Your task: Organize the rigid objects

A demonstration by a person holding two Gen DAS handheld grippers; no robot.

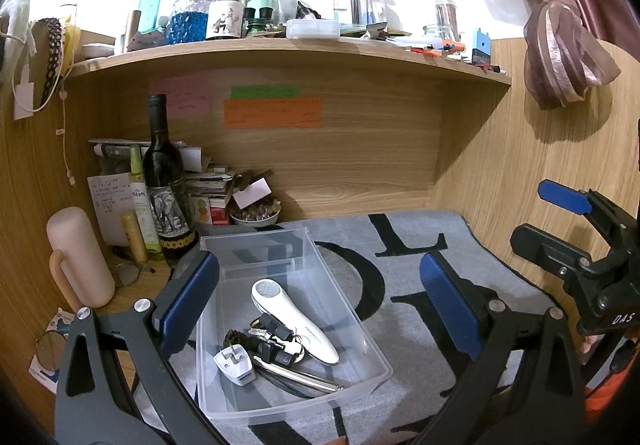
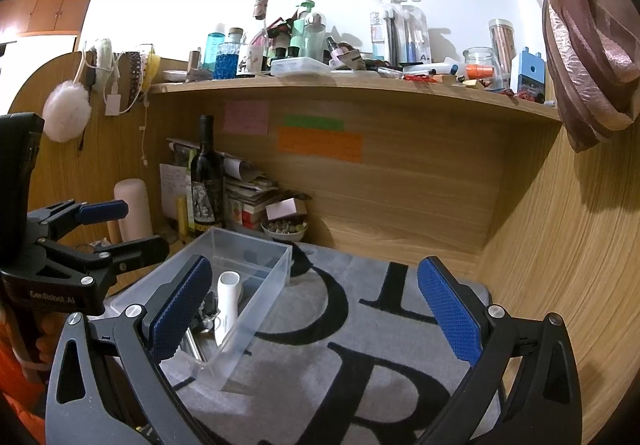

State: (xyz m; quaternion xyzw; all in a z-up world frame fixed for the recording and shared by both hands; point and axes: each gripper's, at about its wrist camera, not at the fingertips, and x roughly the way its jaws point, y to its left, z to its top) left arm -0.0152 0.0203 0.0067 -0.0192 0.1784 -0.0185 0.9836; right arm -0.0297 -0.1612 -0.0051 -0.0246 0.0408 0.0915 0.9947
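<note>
A: Bin (image 1: 296,325) dead centre for the left claw (image 1: 320,297), whose blue pads are spread wide and hold nothing. It sits just ahead and below, between the two fingers.

B: And the right claw (image 2: 316,309)?

A: Also gaping, also empty. From its camera the bin (image 2: 256,285) lies off to the left, partly behind its left finger. My call: the left hand is the nearer one.

B: What's inside?

A: A white wand (image 1: 294,321) lying on the diagonal, round head toward the bin's far-left corner, tail toward the near-right. Beside it a bunch of keys (image 1: 276,341), a white plug (image 1: 236,361) by the near-left wall, and a metal tool (image 1: 296,375) along the near edge. All four look settled on the bottom.

B: So the sorting's mostly done?

A: Looks that way to me; I see nothing loose on the mat (image 1: 408,285). Any grab at the wand would want the pads squared across that diagonal.

B: The surroundings?

A: Grey mat with big black letters, bin toward its left edge. A wine bottle (image 1: 164,181), a pink flask (image 1: 78,257) and stacked papers crowd the desk's far-left corner; a cluttered shelf (image 1: 280,49) runs overhead.
</note>
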